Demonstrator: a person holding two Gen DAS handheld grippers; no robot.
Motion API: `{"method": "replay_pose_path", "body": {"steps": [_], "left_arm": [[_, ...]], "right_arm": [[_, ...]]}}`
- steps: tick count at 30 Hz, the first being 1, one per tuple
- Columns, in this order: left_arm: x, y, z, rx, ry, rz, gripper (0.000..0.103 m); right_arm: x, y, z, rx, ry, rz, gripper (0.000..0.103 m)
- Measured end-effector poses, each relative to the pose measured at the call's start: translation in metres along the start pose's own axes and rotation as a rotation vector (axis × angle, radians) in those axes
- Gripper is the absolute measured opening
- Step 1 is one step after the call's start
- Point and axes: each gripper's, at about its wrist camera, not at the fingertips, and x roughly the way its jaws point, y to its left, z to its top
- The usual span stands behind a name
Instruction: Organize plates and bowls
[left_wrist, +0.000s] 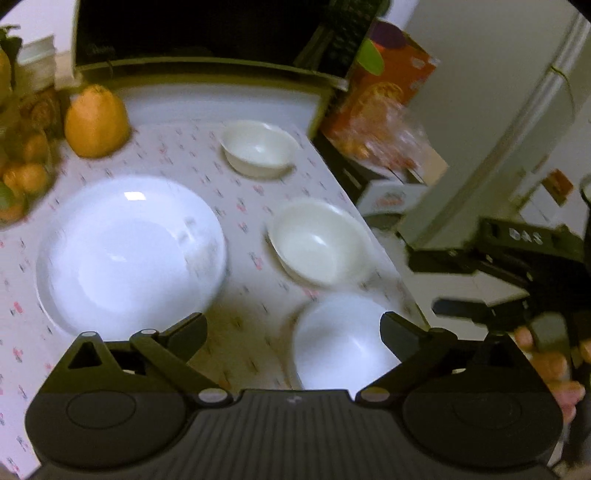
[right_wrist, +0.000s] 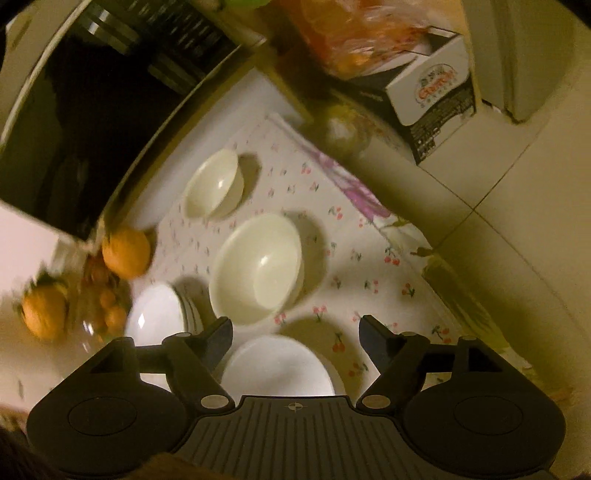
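Observation:
A stack of white plates (left_wrist: 129, 254) sits at the left of the cherry-print table; it also shows in the right wrist view (right_wrist: 159, 314). A small white bowl (left_wrist: 258, 147) (right_wrist: 212, 184) stands far back. A larger white bowl (left_wrist: 317, 242) (right_wrist: 258, 267) stands mid-table. A small white plate (left_wrist: 341, 341) (right_wrist: 277, 365) lies nearest. My left gripper (left_wrist: 293, 332) is open and empty above the near plate. My right gripper (right_wrist: 295, 332) is open and empty above the same plate; it shows off the table's right edge in the left wrist view (left_wrist: 428, 284).
A large orange (left_wrist: 96, 123) (right_wrist: 127, 253) and a glass bowl of small fruit (left_wrist: 22, 177) (right_wrist: 99, 306) stand at the left. A black microwave (left_wrist: 207, 33) (right_wrist: 92, 110) stands at the back. Boxes (right_wrist: 432, 96) and bagged oranges (left_wrist: 384, 125) lie beyond the table's right edge.

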Motion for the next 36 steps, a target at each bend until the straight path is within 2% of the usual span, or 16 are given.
{"method": "replay_pose_path", "body": {"steps": [3, 6, 10, 17, 20, 25, 29, 33, 34, 36], "left_arm": [[0.006, 0.001, 0.013, 0.011, -0.036, 0.017, 0.100], [0.016, 0.001, 0.025, 0.027, -0.051, 0.000, 0.100], [0.034, 0.001, 0.040, 0.069, -0.045, -0.009, 0.098], [0.062, 0.001, 0.054, 0.139, 0.001, -0.013, 0.090], [0.071, 0.004, 0.056, 0.136, 0.009, -0.022, 0.084], [0.085, 0.007, 0.058, 0.126, 0.031, -0.034, 0.067], [0.090, 0.011, 0.058, 0.104, 0.041, -0.032, 0.062], [0.092, 0.016, 0.058, 0.078, 0.049, -0.036, 0.053], [0.093, 0.017, 0.057, 0.073, 0.053, -0.036, 0.049], [0.094, 0.019, 0.057, 0.063, 0.065, -0.032, 0.042]], "right_arm": [[0.004, -0.006, 0.006, 0.068, -0.024, 0.043, 0.077], [0.010, -0.009, 0.010, 0.121, -0.037, 0.067, 0.077], [0.022, -0.013, 0.010, 0.184, -0.020, 0.099, 0.077], [0.037, -0.021, 0.012, 0.212, -0.008, 0.114, 0.077], [0.039, -0.025, 0.014, 0.218, -0.014, 0.130, 0.077], [0.042, -0.027, 0.016, 0.223, -0.031, 0.152, 0.077], [0.050, -0.028, 0.014, 0.259, -0.024, 0.189, 0.077], [0.056, -0.024, 0.012, 0.261, -0.016, 0.183, 0.076], [0.056, -0.023, 0.011, 0.258, -0.018, 0.182, 0.075], [0.057, -0.021, 0.010, 0.253, -0.020, 0.181, 0.066]]}}
